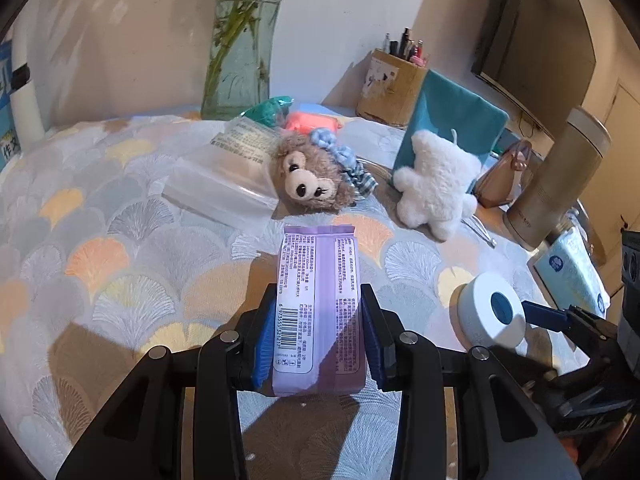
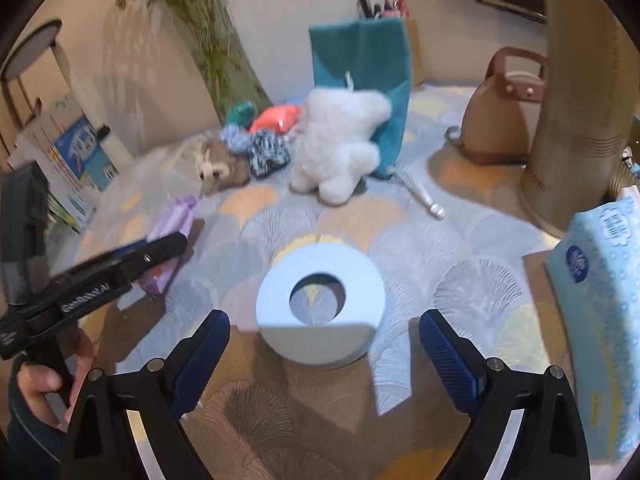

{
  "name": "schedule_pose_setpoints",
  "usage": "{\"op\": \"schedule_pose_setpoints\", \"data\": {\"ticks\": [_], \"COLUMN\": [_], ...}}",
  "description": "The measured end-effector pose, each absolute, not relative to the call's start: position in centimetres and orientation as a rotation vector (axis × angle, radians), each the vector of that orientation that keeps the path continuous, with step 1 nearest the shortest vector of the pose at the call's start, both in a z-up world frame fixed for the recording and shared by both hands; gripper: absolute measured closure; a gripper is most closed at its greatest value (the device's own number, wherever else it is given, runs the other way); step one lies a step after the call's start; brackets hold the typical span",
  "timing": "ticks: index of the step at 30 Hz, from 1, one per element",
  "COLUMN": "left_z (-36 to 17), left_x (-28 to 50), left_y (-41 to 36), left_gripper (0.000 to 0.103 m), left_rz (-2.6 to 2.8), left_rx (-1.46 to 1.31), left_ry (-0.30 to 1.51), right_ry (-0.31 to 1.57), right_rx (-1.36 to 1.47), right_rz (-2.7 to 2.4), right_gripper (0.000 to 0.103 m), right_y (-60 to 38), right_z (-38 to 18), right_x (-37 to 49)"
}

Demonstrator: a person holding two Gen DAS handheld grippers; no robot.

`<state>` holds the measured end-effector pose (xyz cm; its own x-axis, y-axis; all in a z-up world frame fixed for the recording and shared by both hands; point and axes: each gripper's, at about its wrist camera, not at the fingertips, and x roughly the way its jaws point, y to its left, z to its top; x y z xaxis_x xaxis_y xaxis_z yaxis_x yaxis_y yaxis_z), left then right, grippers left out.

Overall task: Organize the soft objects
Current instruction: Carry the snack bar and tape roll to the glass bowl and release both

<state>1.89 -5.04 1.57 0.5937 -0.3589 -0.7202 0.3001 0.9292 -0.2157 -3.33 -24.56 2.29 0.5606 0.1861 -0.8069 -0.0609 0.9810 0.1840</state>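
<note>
My left gripper [image 1: 320, 320] is shut on a purple tissue pack [image 1: 318, 304], held just above the patterned tablecloth [image 1: 120, 240]; the pack also shows in the right wrist view [image 2: 172, 236]. My right gripper [image 2: 324, 332] is open, its fingers on either side of a white toilet paper roll [image 2: 320, 304] lying on its side, apart from it. The roll also shows in the left wrist view [image 1: 490, 312]. Beyond lie a brown plush head [image 1: 308, 178] with a blue bow and a white plush bear [image 1: 436, 184], which leans on a teal cloth bag [image 1: 452, 120].
A clear plastic bag [image 1: 224, 176], pink and green soft packs [image 1: 312, 120], a glass vase [image 1: 240, 52], a cardboard pen box [image 1: 390, 88], a brown handbag [image 2: 504, 120], a tall beige cylinder [image 2: 576, 100], a blue tissue pack [image 2: 600, 320] and a metal tool [image 2: 424, 196] stand around.
</note>
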Motion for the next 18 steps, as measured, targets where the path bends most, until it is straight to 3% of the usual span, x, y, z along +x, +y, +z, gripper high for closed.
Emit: {"op": "schedule_pose_setpoints", "data": {"ticks": [2, 3, 4, 5, 12, 18], "left_z": [1.6, 1.5, 1.5, 1.6, 3.9, 8.9], "left_x": [1.8, 1.8, 1.9, 1.8, 1.1, -0.2], "left_y": [-5.2, -5.2, -5.2, -5.2, -6.6, -10.2], "left_gripper": [0.068, 0.068, 0.068, 0.068, 0.068, 0.068], "left_rz": [-0.381, -0.381, -0.377, -0.367, -0.382, -0.483], "left_rx": [-0.065, -0.064, -0.064, -0.062, -0.025, -0.004], "left_ry": [0.850, 0.850, 0.849, 0.846, 0.794, 0.697], "right_ry": [0.961, 0.954, 0.942, 0.940, 0.907, 0.787], "right_rx": [0.061, 0.029, 0.008, 0.013, 0.069, 0.106], "right_rz": [0.099, 0.069, 0.038, 0.033, 0.058, 0.026], "right_gripper": [0.008, 0.013, 0.020, 0.038, 0.039, 0.039], "right_y": [-23.2, -22.9, -22.8, -22.9, -24.0, -27.4], "right_z": [2.2, 2.3, 2.4, 2.5, 3.7, 8.9], "right_x": [-3.3, -3.5, -3.6, -3.7, -4.5, -6.6]}}
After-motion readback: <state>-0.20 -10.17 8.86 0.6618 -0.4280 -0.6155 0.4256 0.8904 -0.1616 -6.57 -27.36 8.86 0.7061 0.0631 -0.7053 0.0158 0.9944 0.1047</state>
